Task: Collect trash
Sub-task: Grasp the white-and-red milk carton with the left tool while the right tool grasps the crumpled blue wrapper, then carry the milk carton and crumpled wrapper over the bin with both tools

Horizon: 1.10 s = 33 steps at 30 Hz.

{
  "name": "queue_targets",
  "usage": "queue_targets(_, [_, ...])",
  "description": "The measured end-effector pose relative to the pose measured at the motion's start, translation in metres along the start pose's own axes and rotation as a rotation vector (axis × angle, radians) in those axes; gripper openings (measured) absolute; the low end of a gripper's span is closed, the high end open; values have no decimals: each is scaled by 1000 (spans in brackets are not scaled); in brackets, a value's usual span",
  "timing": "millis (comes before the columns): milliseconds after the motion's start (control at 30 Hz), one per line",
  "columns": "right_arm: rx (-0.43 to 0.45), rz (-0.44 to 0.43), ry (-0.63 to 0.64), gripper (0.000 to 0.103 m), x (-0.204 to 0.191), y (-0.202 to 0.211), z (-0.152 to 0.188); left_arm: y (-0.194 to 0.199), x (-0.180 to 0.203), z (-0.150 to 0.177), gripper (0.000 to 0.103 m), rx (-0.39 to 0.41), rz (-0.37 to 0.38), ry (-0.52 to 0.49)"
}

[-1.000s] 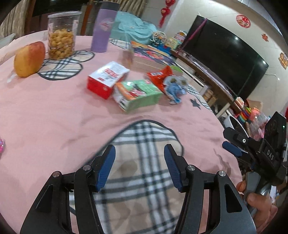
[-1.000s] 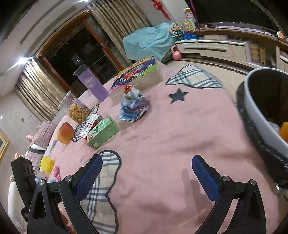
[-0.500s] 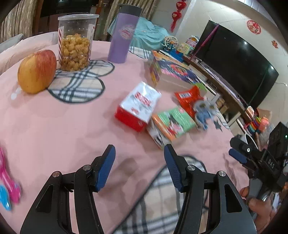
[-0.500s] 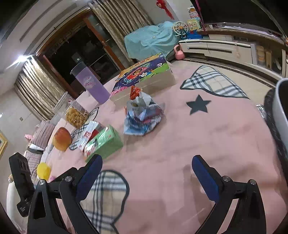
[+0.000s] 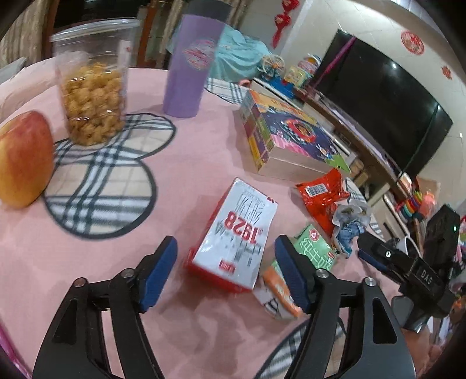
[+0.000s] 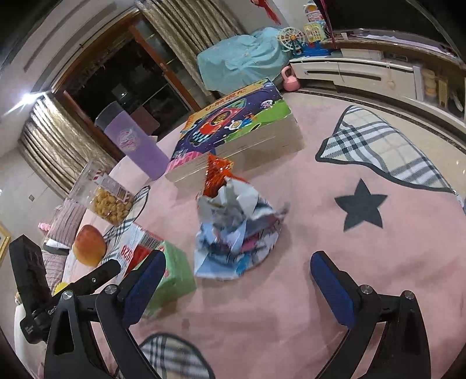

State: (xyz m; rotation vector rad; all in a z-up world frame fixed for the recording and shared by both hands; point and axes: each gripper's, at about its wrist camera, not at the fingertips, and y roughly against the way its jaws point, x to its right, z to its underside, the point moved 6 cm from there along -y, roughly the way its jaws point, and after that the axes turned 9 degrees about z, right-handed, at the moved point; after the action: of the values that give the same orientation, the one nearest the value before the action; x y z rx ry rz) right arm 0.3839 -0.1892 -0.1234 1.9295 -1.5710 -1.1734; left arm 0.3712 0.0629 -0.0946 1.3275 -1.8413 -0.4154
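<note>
On my feed a pink tablecloth (image 5: 180,163) carries an apple (image 5: 23,159), a clear jar of puffed snacks (image 5: 93,84) and a purple tumbler (image 5: 190,62), with a colourful boxed game (image 5: 287,138) nearby. A dark television (image 5: 381,96) stands behind.

A black TV (image 5: 378,108) hangs on a pale tiled wall (image 5: 320,32) at two o'clock in the left view, with red ornaments (image 5: 281,22) on the wall either side of it. Below it runs a long low cabinet (image 6: 358,73), white-fronted, with toys (image 6: 294,39) crowding its top. A pink kettlebell (image 6: 289,80) sits on the glossy floor (image 6: 326,100) beside it. At twelve o'clock in the right view a teal cloth (image 6: 241,64) covers what may be a chair. Gold patterned curtains (image 6: 55,145) frame a dark wood-framed window (image 6: 116,75) at eleven o'clock, and a bright ceiling light (image 6: 27,97) glares at ten.
</note>
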Motion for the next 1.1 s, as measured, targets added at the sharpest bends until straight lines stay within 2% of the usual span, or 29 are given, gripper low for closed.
queue_targets(133, [0,15,-1,101,0,-7,-4,-18,2,-2,74,-43,-4,-44])
queue_targets(300, [14,54,24,99,-5,-15,-9,-23,-4,-1,72,-52,-7,-49])
queue_targets(333, [20,65,34,95,-6,-16,-9,-23,-4,0,69,-51,-9,-59])
queue_targets(400, [22,85,49,78,-7,-17,-7,-21,-1,1,60,-53,-8,-88])
queue_targets(433, [20,89,50,66,-6,-17,-7,-19,0,2,60,-54,-13,-99])
queue_targets(533, [31,96,41,56,-3,-13,-6,-13,3,5,59,-42,-27,-127])
queue_targets(633, [53,80,17,47,2,1,-4,2,2,11,59,-14,-30,-109])
queue_targets(733, [59,66,11,42,6,14,0,18,0,18,58,15,-32,-77])
queue_targets(867, [65,50,4,41,13,34,9,43,9,32,58,54,-26,-52])
queue_targets(1100, [69,24,-20,41,36,71,30,64,39,70,56,57,32,-12])
